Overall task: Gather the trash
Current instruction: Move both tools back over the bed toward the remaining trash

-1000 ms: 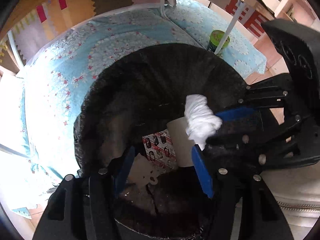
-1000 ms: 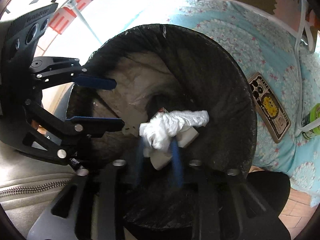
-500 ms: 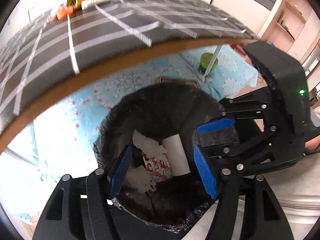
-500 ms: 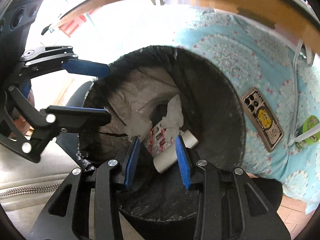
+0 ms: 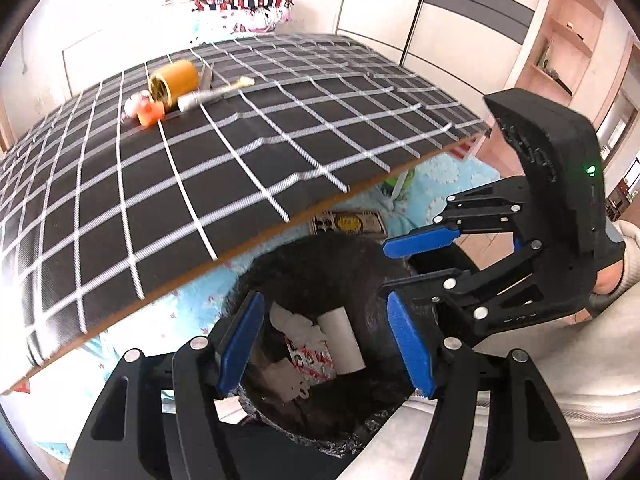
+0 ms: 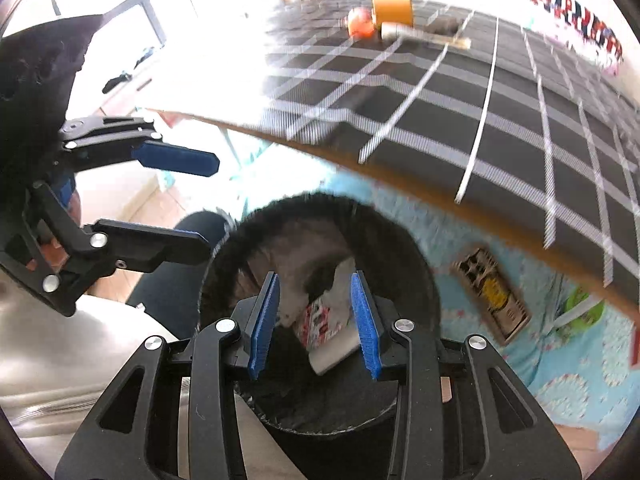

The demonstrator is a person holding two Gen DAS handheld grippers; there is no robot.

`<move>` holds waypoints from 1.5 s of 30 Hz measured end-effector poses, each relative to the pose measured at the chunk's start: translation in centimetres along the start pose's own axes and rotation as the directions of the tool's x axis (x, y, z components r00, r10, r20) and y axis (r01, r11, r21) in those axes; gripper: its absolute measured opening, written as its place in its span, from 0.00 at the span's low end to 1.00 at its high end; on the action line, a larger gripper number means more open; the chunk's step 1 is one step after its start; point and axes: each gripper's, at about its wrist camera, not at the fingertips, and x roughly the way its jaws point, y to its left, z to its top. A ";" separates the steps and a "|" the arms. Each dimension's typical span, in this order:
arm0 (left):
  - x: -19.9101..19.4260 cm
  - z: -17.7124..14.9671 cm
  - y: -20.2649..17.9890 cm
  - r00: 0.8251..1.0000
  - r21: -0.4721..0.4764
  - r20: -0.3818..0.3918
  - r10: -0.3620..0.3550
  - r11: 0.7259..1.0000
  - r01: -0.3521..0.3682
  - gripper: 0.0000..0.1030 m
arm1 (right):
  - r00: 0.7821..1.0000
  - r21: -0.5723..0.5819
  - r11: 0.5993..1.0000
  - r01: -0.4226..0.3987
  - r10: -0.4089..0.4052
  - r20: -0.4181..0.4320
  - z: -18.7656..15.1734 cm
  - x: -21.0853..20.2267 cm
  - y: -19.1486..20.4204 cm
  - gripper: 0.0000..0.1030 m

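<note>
The desk (image 5: 200,184), covered in a black cloth with a white grid, fills the upper part of both views; its wooden edge runs diagonally above the bin. Beneath it lies a light-blue patterned mat (image 6: 560,380). A bin lined with a black bag (image 5: 320,264) stands on the floor just past the desk edge, directly below both claws.

The left claw (image 5: 326,344) hangs over the bin mouth with its blue pads spread wide and nothing between them. The right claw (image 6: 316,324) hangs over the same opening from the other side, its pads apart by a narrower gap and likewise holding nothing.

Collected trash lies inside the bin, below and between the pads of each claw and touching neither: a white cardboard tube (image 5: 342,340), a red-and-white printed wrapper (image 5: 310,360) beside it, and crumpled white paper (image 5: 294,324) just behind the wrapper.

More items rest at the far side of the desk, well apart from both claws: an orange cylindrical can (image 5: 174,82) on its side, a small orange object (image 5: 149,113) touching it, and a grey tube (image 5: 200,98) just beside the can. A yellow-and-black printed card (image 6: 492,296) lies flat on the mat near the bin.
</note>
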 end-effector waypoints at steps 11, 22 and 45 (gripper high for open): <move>-3.2 3.0 1.6 0.996 -0.006 0.079 0.039 0.999 -0.038 0.60 | 0.994 -0.058 0.998 0.023 -0.016 0.105 3.4 -4.5 -0.7 0.36; -3.4 6.3 5.3 0.988 -0.044 0.110 0.109 0.994 -0.104 0.60 | 0.986 -0.072 0.995 0.074 -0.062 0.156 7.3 -4.7 -3.6 0.36; 2.1 11.4 14.8 0.970 -0.147 0.078 0.232 0.965 -0.219 0.60 | 0.980 0.021 0.993 0.119 -0.121 0.157 15.6 0.0 -10.7 0.38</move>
